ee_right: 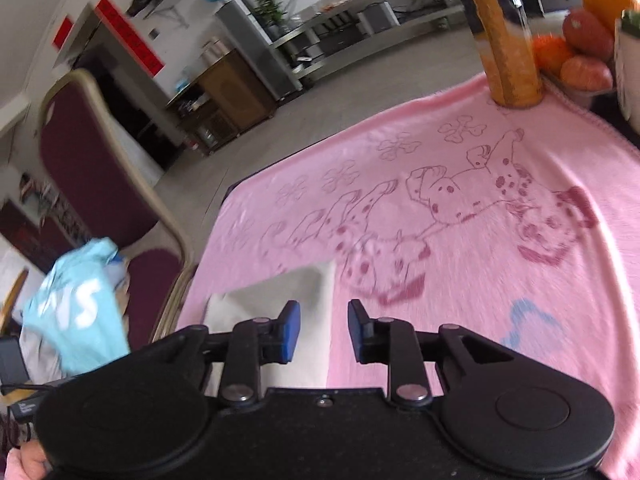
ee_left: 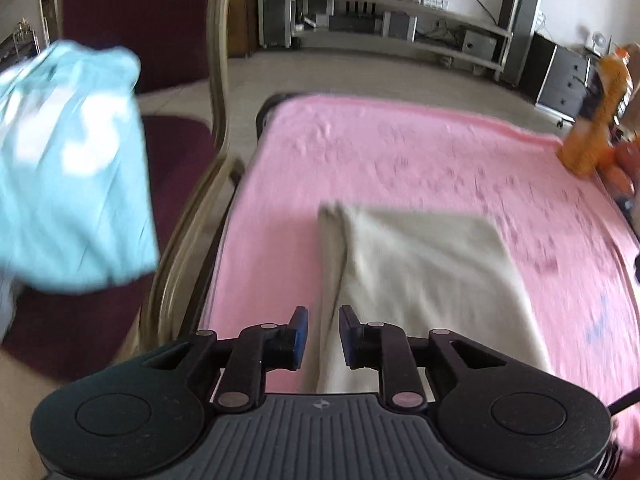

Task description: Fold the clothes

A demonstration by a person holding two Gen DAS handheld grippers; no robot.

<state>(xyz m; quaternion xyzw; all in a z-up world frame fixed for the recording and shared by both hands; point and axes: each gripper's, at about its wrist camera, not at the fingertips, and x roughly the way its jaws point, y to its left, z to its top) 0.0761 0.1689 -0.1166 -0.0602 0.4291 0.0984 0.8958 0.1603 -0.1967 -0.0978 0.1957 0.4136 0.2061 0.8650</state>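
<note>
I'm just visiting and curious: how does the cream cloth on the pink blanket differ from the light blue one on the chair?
The cream cloth lies flat and folded on the pink blanket; the light blue garment sits bunched up on the maroon chair. The cream cloth is plain; the light blue garment carries white lettering. Neither is held by a gripper.

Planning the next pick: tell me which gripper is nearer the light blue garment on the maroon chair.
Left. The left gripper hangs over the cream folded cloth beside the light blue garment; the right gripper sits farther along the pink blanket.
</note>
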